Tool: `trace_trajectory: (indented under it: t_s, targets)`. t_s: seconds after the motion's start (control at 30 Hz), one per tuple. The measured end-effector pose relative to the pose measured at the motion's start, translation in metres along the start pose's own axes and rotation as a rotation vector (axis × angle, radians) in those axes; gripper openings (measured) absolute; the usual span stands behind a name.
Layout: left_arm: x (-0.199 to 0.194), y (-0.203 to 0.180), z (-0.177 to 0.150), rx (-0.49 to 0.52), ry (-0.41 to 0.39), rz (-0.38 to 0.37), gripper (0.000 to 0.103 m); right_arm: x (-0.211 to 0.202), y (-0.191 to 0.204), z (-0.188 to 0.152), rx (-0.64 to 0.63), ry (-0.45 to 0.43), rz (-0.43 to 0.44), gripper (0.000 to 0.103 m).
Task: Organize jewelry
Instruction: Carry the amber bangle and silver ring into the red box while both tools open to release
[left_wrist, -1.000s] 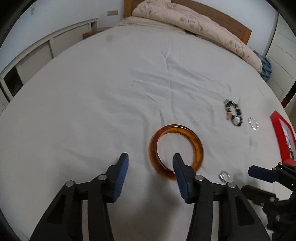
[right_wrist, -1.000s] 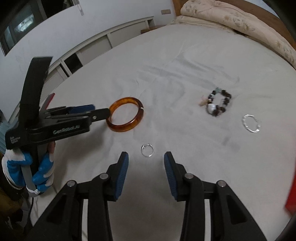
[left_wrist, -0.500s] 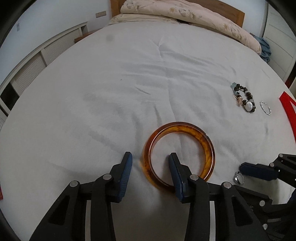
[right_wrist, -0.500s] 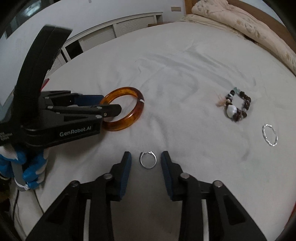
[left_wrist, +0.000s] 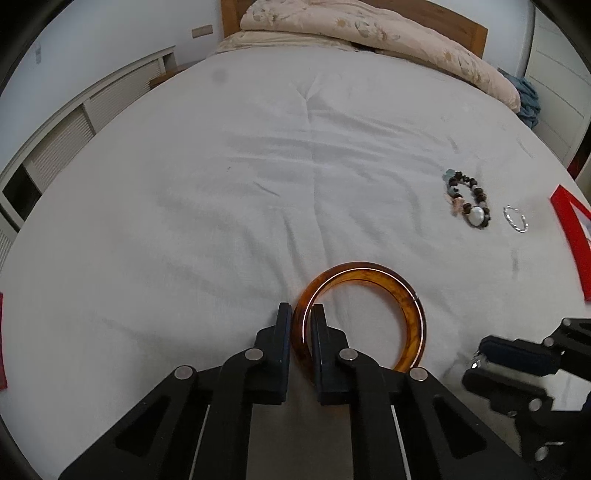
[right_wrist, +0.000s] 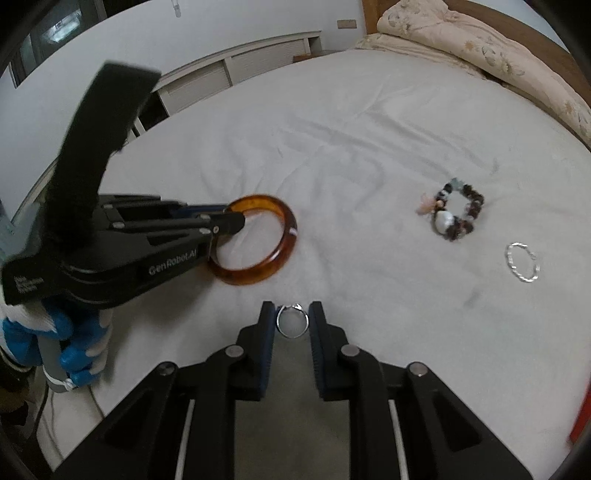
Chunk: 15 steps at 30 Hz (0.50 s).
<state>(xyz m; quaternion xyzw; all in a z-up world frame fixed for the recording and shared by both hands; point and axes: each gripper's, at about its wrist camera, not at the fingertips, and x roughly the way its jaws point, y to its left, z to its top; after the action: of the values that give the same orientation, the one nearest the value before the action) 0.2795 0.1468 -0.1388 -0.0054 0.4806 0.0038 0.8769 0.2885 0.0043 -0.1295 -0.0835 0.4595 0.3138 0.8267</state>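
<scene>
An amber bangle (left_wrist: 410, 314) lies on the white bed sheet (left_wrist: 258, 184). My left gripper (left_wrist: 301, 317) is shut on the bangle's near-left rim; it also shows in the right wrist view (right_wrist: 229, 221) on the bangle (right_wrist: 273, 258). A small silver ring (right_wrist: 292, 321) lies between my right gripper's (right_wrist: 292, 314) two fingers, which touch its sides. A dark beaded bracelet (right_wrist: 456, 216) and a thin silver chain loop (right_wrist: 521, 262) lie further right; both show in the left wrist view too, the bracelet (left_wrist: 469, 203) and the loop (left_wrist: 515, 219).
A red box (left_wrist: 572, 236) sits at the sheet's right edge. A beige duvet (left_wrist: 369, 33) is piled at the wooden headboard. White slatted cabinets (left_wrist: 74, 129) run along the left wall.
Both grippers have closed: the left onto the bangle's rim, the right around the silver ring. Both moved slightly forward over their objects.
</scene>
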Motion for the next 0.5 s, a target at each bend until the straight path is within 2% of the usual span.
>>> trace_trajectory:
  t_s: [0.27, 0.5]
  targets:
    - [-0.043, -0.01, -0.007, 0.001, -0.039, 0.001, 0.009, -0.05, 0.008, -0.002, 0.014, -0.053, -0.026, 0.017]
    - [-0.097, -0.035, -0.01, 0.032, -0.093, -0.014, 0.009, -0.111, 0.011, -0.019, 0.045, -0.111, -0.072, 0.017]
